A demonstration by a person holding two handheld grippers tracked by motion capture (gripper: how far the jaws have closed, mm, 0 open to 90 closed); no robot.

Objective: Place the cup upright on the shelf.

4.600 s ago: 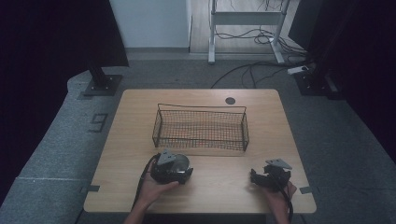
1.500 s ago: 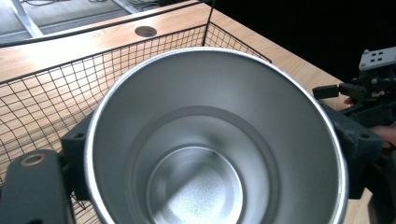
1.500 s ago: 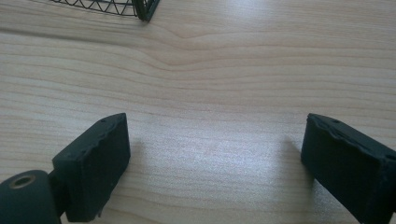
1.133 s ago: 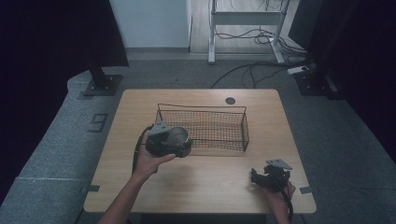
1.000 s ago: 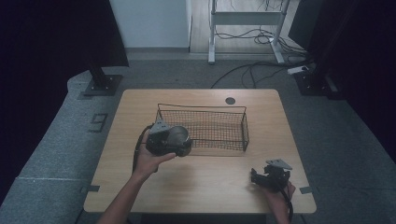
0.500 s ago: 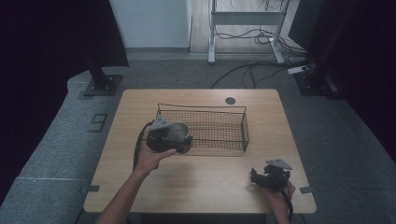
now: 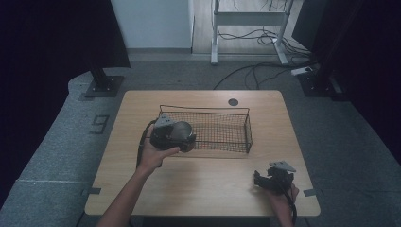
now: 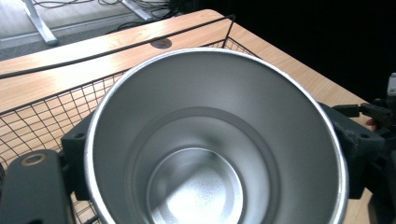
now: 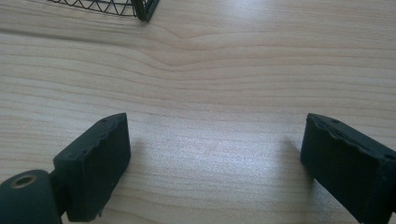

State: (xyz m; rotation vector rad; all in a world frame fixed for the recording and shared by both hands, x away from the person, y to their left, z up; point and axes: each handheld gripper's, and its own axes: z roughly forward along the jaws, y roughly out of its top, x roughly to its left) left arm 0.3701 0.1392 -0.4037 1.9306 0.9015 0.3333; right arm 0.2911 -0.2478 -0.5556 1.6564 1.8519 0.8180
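A shiny metal cup (image 7: 181, 129) sits between the jaws of my left gripper (image 7: 183, 136), which is shut on it. Its open mouth faces the camera in the left gripper view, where the cup (image 8: 210, 140) hides most of the jaws. Cup and gripper hang at the near left end of a black wire basket (image 7: 203, 109), over its front rim. My right gripper (image 7: 261, 179) rests low at the table's front right, held by a hand. Its jaws (image 9: 215, 154) stand wide open over bare wood, with nothing between them.
The wooden table (image 7: 213, 189) has a round cable hole (image 7: 232, 101) behind the basket. A basket corner (image 9: 144, 9) shows at the top of the right gripper view. Dark floor, stands and cables surround the table.
The left hand carried the cup from the table's front edge up to the basket's left end, then edged slightly farther over the rim in the last second. The right gripper has kept still.
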